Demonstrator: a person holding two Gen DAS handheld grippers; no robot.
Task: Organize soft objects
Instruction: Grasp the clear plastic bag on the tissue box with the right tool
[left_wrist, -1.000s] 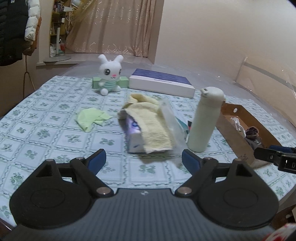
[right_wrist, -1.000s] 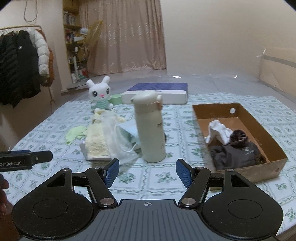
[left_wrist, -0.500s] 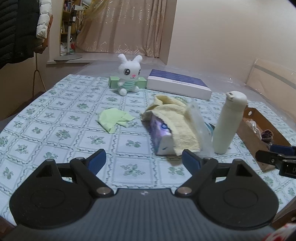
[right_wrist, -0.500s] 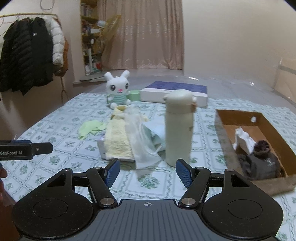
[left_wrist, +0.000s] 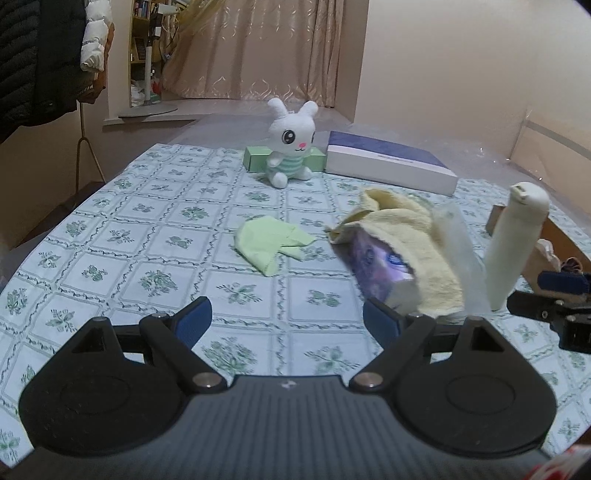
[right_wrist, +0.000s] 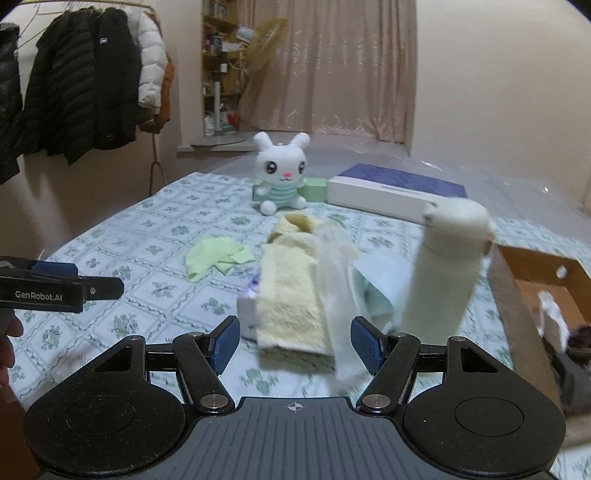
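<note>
A white bunny plush (left_wrist: 291, 142) (right_wrist: 282, 173) sits at the back of the flowered tablecloth. A light green cloth (left_wrist: 271, 243) (right_wrist: 216, 256) lies flat in the middle. To its right, a yellow towel (left_wrist: 413, 236) (right_wrist: 288, 288) is draped over a purple tissue pack (left_wrist: 380, 273), with a clear plastic bag (right_wrist: 336, 280) over it. My left gripper (left_wrist: 288, 321) hangs open above bare tablecloth, short of the green cloth. My right gripper (right_wrist: 294, 341) is open too, just short of the towel's near end, touching nothing.
A tall white bottle (left_wrist: 513, 243) (right_wrist: 443, 273) stands right beside the towel pile. A cardboard box (right_wrist: 532, 266) at the right holds dark and white cloth. A purple-topped white box (left_wrist: 388, 166) and a green box (left_wrist: 255, 158) lie at the back. Coats hang at the left.
Both grippers have moved left across the table, so the towel pile, bottle and cardboard box have slid rightward in both views. Neither gripper's jaws have changed.
</note>
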